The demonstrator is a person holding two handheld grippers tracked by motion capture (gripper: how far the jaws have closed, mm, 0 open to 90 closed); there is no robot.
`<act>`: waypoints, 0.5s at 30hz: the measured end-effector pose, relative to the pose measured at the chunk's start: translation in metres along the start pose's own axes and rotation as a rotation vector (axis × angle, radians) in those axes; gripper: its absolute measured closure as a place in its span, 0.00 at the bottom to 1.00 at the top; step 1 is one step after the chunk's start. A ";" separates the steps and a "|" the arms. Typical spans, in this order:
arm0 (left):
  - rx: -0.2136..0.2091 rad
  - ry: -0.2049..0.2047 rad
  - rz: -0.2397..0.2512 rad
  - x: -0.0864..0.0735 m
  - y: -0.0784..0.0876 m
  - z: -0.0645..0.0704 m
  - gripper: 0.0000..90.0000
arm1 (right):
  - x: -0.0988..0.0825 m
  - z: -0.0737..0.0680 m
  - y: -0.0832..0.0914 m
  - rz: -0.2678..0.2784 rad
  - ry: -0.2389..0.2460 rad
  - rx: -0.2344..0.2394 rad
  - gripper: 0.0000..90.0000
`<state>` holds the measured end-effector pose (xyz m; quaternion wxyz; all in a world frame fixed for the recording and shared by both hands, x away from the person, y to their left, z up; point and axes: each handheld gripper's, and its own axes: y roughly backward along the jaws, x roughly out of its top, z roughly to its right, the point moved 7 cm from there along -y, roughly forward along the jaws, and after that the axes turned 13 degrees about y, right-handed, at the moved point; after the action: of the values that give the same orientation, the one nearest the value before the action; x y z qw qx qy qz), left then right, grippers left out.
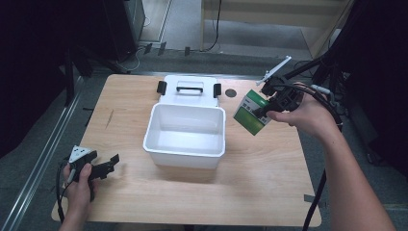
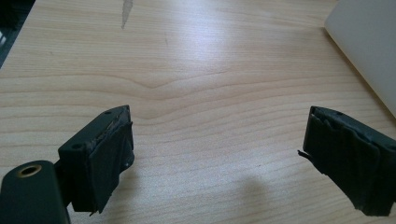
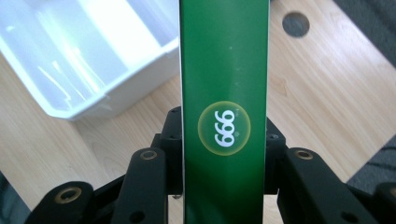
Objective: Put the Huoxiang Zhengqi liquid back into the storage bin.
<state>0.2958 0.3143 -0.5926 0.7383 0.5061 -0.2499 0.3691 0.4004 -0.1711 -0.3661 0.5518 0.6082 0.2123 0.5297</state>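
Observation:
My right gripper is shut on a green box and holds it in the air, just right of the white bin. In the right gripper view the green box stands upright between the jaws, a round "999" mark on its narrow face, with the bin's corner below at the left. My left gripper rests at the table's near left, open with nothing between its fingers, over bare wood.
The bin's white lid, with a handle and two black clips, lies flat behind the bin. A round hole sits in the wooden tabletop beside the lid. Black stands and cables rise off the table's right edge.

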 end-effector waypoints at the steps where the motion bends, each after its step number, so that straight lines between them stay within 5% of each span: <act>1: 0.000 -0.001 -0.002 0.000 0.000 0.000 0.10 | 0.006 -0.004 0.002 0.011 0.020 0.003 0.72; 15: -0.001 0.001 -0.001 0.000 0.000 0.000 0.10 | 0.036 -0.025 0.014 0.041 0.150 0.036 0.72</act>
<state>0.2959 0.3144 -0.5927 0.7387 0.5058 -0.2495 0.3691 0.3866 -0.1341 -0.3426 0.5126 0.5808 0.2500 0.5809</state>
